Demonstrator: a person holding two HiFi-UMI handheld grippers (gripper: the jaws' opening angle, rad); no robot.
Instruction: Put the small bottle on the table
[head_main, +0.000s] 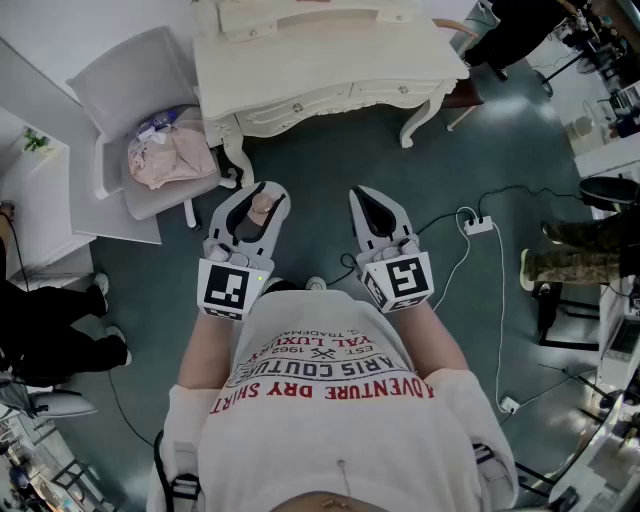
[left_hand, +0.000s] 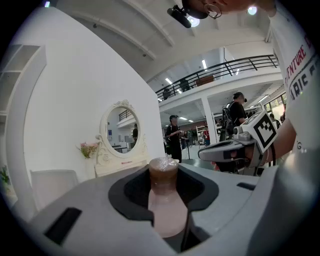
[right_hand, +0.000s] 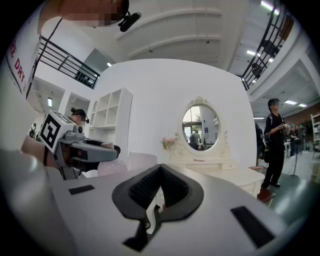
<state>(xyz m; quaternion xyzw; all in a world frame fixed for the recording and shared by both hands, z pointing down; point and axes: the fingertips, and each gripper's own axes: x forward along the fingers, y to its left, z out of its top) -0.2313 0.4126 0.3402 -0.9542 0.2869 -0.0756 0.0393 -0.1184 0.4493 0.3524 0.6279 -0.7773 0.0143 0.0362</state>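
Small bottle (left_hand: 164, 200) pinched by left hand-held gripper (head_main: 262, 192), right hand-held gripper (head_main: 362, 196) closed, "ADVENTURE" shirt (head_main: 330, 420)

**Head view.** White chair (head_main: 130, 85) at upper left, its seat bearing a crumpled pink bundle (head_main: 170, 158). Teal floor (head_main: 320, 150). White power strip (head_main: 478, 226) on the floor at right, with a white cable (head_main: 498, 300) trailing toward the lower right. A bystander in camouflage trousers (head_main: 580, 262) is at the right edge.

**Right gripper view.** Oval mirror (right_hand: 200, 127) in an ornate cream frame, pink flowers (right_hand: 168, 143) just left of it, and a white shelf unit (right_hand: 112, 125) against the wall.

**Left gripper view.** Railed balcony (left_hand: 220, 70) overhead.
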